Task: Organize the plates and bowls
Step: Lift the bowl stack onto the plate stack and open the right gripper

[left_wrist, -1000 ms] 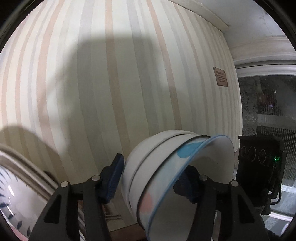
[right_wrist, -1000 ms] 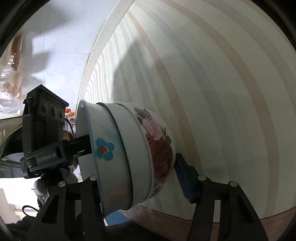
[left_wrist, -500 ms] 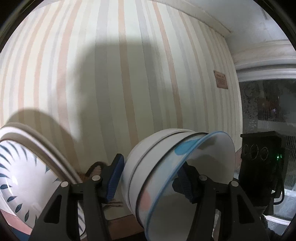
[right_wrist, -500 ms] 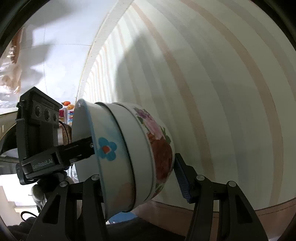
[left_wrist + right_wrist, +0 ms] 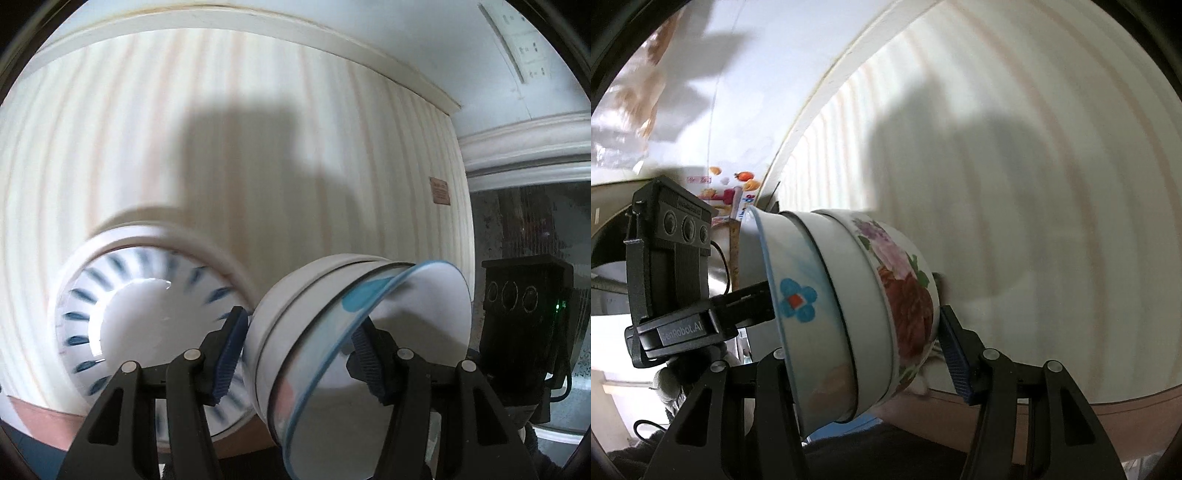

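Beside the plates [image 5: 147, 317], both grippers, left [image 5: 303, 354] and right [image 5: 868, 354], pinch one nested bowl stack [image 5: 849, 310] on its side, sharing its load, likely for stacking.

- Three nested bowls [image 5: 849, 314], stacked tilted on their sides above the striped tablecloth [image 5: 221, 147].
- At least one leaf-patterned plate [image 5: 147, 314] on the tablecloth; blur hides any more beneath.
- Two grippers: left gripper [image 5: 299, 350], right gripper [image 5: 864, 354].
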Demonstrator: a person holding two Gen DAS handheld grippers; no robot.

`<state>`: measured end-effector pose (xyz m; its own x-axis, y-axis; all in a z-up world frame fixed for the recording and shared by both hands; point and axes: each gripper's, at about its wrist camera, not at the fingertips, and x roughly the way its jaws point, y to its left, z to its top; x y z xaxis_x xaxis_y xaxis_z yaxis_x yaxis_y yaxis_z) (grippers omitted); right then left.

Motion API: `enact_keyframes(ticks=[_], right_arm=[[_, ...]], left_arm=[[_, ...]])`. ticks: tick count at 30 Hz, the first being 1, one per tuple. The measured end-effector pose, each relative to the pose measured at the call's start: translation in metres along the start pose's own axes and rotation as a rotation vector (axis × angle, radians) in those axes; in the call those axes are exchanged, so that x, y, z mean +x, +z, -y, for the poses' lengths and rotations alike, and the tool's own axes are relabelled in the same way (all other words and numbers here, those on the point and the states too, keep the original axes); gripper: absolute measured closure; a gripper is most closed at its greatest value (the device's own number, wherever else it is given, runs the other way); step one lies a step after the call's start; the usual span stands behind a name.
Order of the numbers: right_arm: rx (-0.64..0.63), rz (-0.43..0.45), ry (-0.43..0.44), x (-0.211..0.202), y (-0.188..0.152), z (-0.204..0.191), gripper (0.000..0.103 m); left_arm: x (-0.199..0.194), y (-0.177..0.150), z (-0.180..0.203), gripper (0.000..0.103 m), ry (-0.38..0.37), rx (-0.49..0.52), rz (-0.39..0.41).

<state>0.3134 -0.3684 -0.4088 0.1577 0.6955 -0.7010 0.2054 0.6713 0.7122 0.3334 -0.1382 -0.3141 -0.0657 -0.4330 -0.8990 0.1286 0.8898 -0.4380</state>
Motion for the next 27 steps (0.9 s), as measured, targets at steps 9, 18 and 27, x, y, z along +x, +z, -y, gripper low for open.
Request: enact_keyframes(ticks=[9, 18, 27], right_arm=[[-0.063, -0.069, 0.023, 0.071, -0.022, -0.060, 0.044], [-0.098, -0.127, -0.003, 0.127, -0.032, -0.087, 0.044], [-0.102, -0.146, -0.039, 0.149, -0.026, -0.088, 0.044]], left_arm=[[-0.030, -0.022, -0.070, 0.048, 0.031, -0.085, 0.037], [-0.021, -0.025, -0.108, 0.048, 0.027, -0.146, 0.041], [-0.009, -0.022, -0.118, 0.048, 0.036, -0.141, 0.029]])
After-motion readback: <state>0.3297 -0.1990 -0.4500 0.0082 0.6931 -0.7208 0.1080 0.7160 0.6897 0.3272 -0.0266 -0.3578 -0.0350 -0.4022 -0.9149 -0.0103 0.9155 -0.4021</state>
